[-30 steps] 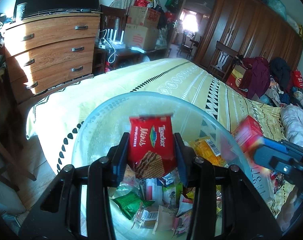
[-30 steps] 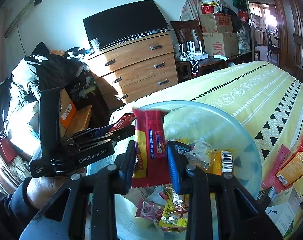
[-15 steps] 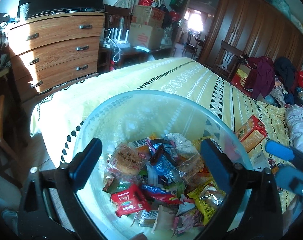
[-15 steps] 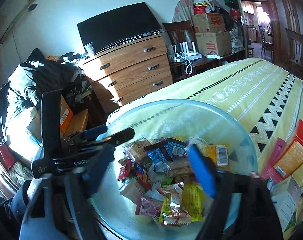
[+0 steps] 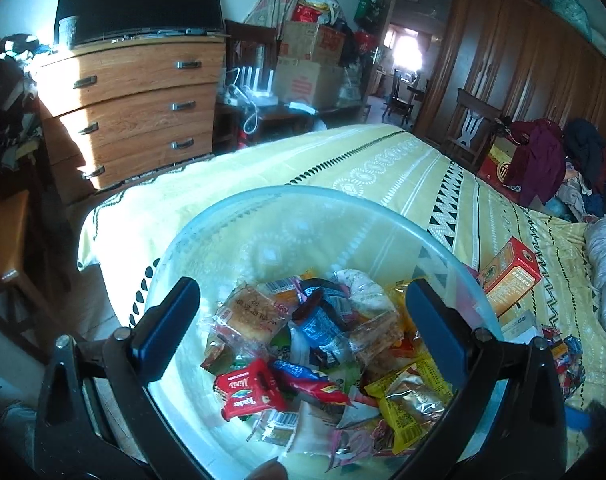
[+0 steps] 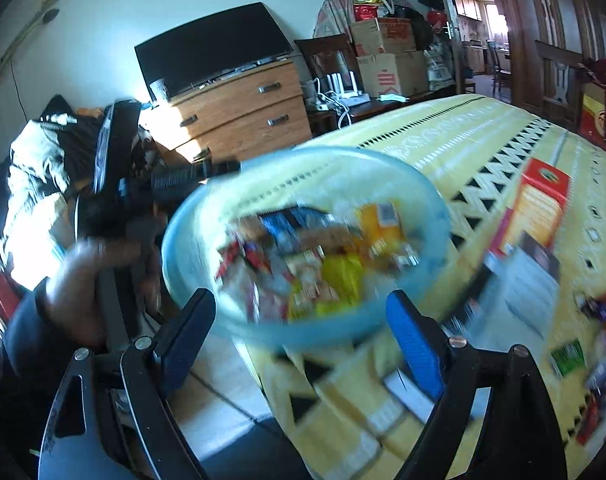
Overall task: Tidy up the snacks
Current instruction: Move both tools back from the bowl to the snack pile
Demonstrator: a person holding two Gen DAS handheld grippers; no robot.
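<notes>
here, one clear basin [image 5: 263, 216] sits at the bed [image 5: 383, 160] corner, heaped with snack packets; a red wafer pack [image 5: 249, 390] lies in it near the front. both grippers, left [image 5: 303, 328] and right [image 6: 299, 332], gape wide with nothing between their jaws, having just been opening. one orange box [image 5: 511, 276] lies right of the basin.
</notes>
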